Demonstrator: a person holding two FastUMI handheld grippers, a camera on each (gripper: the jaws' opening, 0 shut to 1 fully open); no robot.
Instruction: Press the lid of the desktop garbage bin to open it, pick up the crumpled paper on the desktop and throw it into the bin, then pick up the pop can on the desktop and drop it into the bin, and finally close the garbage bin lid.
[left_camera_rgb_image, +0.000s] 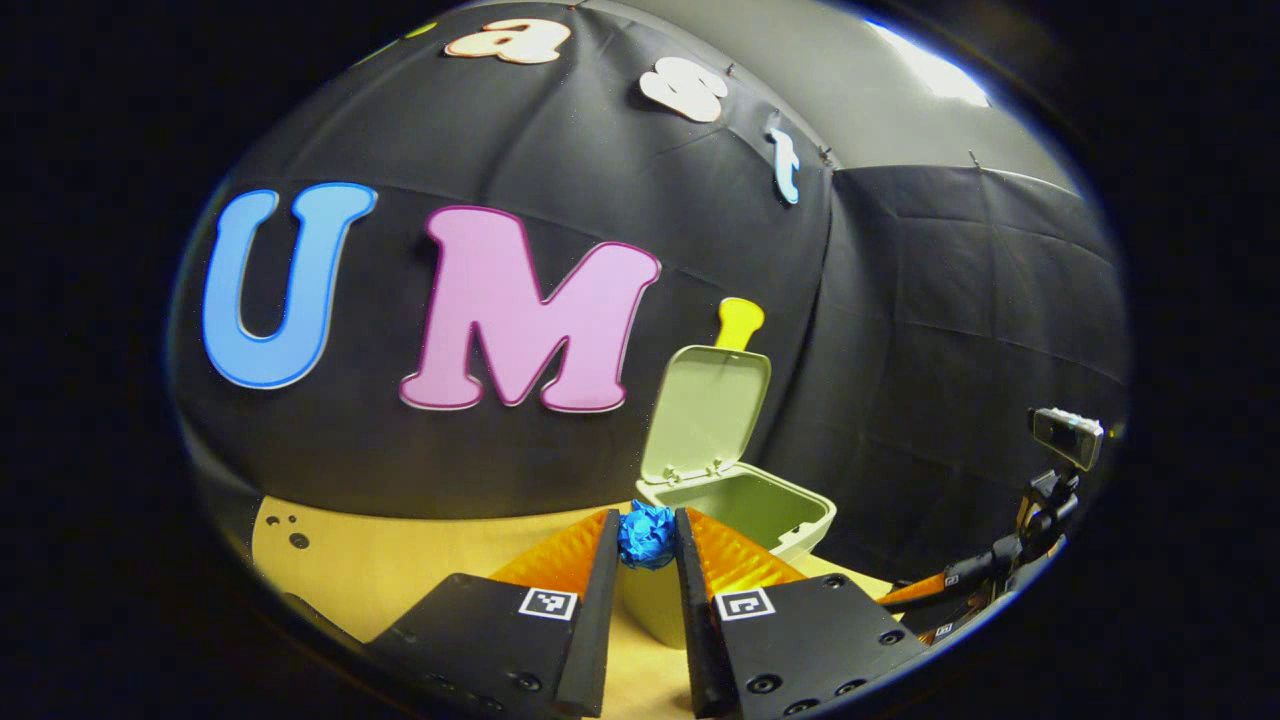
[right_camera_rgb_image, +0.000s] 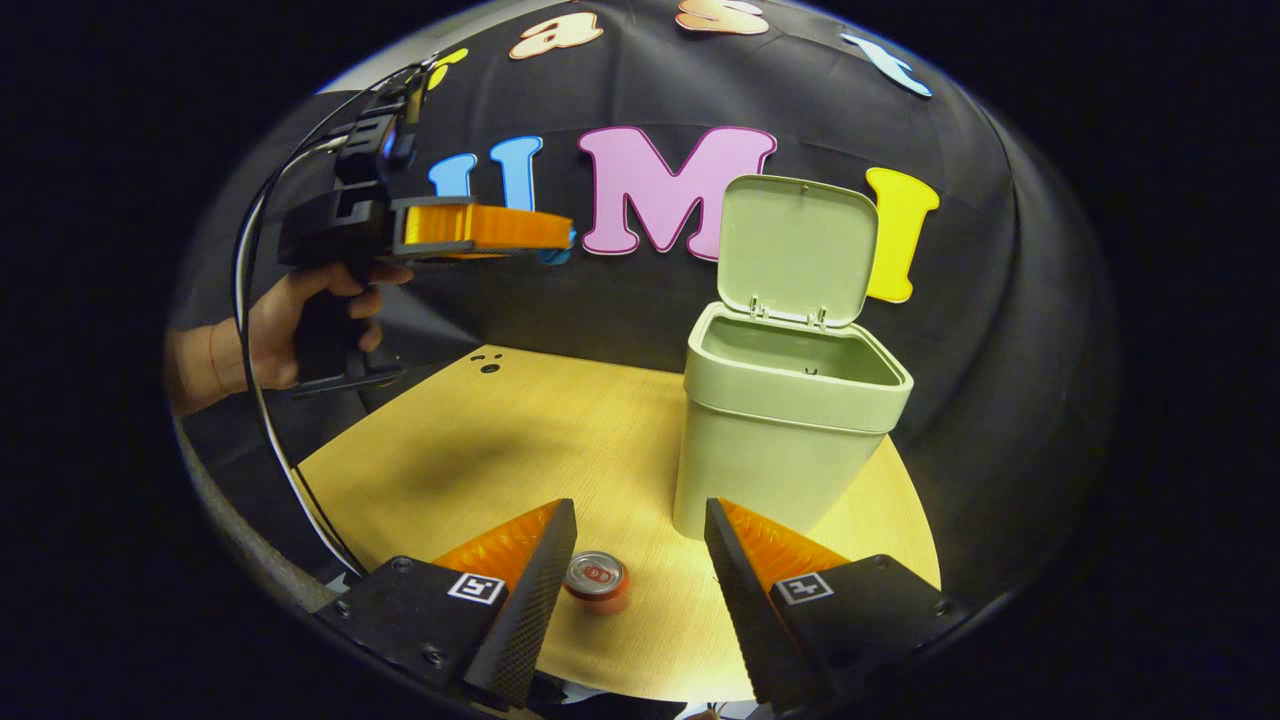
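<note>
In the left gripper view, the left gripper (left_camera_rgb_image: 647, 545) pinches the crumpled paper (left_camera_rgb_image: 647, 536), a blue wad caught between the tips of both fingers. It is carried in the air, level with the garbage bin (left_camera_rgb_image: 745, 505) and just short of the bin's near rim. Beyond the wad the bin stands open on the wooden desktop (left_camera_rgb_image: 380, 565), its lid (left_camera_rgb_image: 708, 412) tipped up and back on the hinge. Right of the bin, at the edge of this view, part of the right gripper (left_camera_rgb_image: 985, 575) shows with its camera mount; how its fingers stand there is too small to tell.

In the right gripper view, the right gripper (right_camera_rgb_image: 640, 570) sits low over the desktop's near edge, fingers spread wide and holding nothing. The pop can (right_camera_rgb_image: 597, 581) stands upright on the desktop between the two fingertips, closer to the left one and apparently clear of both. Behind the can and a little right is the bin, pale green, with nothing visible in the part of its inside that shows. Up and left of the bin, well above the desktop, a hand (right_camera_rgb_image: 300, 335) grips the left gripper's handle, the fingers pointing level toward the bin, a cable looping down from it. A speck of blue shows at their tip.
</note>
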